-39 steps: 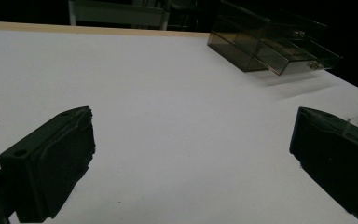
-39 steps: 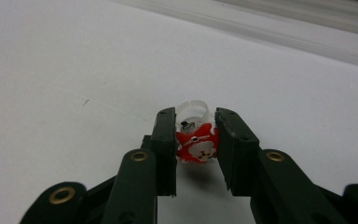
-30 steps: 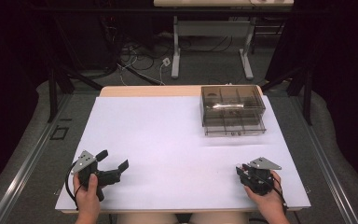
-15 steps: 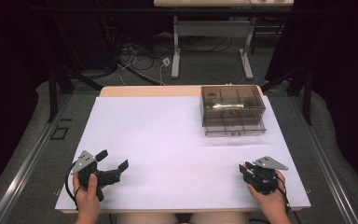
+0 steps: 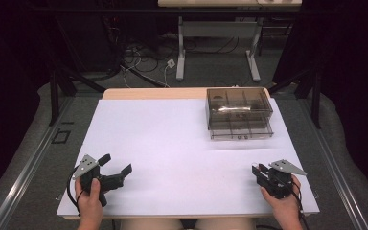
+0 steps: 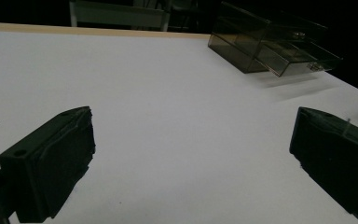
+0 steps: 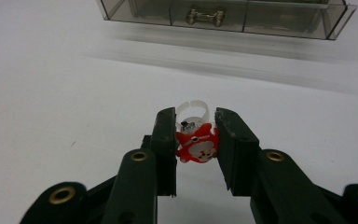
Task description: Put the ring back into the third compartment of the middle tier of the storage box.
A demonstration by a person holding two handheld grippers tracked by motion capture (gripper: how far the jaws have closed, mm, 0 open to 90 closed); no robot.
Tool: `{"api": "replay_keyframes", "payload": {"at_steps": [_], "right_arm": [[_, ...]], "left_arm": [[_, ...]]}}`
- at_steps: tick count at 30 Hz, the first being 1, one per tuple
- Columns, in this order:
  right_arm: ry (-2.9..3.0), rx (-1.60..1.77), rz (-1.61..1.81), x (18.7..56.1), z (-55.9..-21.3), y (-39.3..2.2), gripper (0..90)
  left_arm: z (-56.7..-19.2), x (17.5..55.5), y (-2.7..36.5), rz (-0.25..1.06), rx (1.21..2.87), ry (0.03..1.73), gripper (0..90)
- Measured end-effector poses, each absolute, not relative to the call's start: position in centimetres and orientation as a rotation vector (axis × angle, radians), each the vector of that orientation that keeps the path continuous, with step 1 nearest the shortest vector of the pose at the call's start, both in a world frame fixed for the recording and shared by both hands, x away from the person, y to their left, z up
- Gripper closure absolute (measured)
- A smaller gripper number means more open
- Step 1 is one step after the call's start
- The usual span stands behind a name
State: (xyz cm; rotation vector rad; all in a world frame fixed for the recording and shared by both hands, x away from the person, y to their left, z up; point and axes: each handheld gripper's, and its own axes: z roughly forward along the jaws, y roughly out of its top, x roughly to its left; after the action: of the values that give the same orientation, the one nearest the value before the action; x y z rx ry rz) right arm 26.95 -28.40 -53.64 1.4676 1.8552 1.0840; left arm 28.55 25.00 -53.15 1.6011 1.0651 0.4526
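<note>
Right gripper [image 7: 195, 140] is clamped on a small red plastic toy ring with a clear band [image 7: 195, 142], near-right on the white bench [image 5: 172, 143]. The smoky clear plastic drawer box [image 5: 239, 112] sits straight ahead, far side. Left gripper [image 5: 115, 168] is wide open, empty, farther off.

A smoky clear drawer box [image 5: 239, 113] sits on the white table [image 5: 163, 143].

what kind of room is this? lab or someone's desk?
Most likely a lab or data-collection workspace. The table is covered in plain white paper, dark curtains hang around it, and loose cables lie on the carpeted floor beyond. A person's hands hold the left gripper and the right gripper.
</note>
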Motion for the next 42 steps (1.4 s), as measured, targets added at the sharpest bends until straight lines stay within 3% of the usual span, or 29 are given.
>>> {"api": "replay_keyframes", "payload": {"at_steps": [42], "right_arm": [[1.829,1.481,1.096,29.3,-49.6,-28.5,69.6]], "left_arm": [[-53.3,28.5,25.2,0.456,1.58,1.081,0.4]]}}
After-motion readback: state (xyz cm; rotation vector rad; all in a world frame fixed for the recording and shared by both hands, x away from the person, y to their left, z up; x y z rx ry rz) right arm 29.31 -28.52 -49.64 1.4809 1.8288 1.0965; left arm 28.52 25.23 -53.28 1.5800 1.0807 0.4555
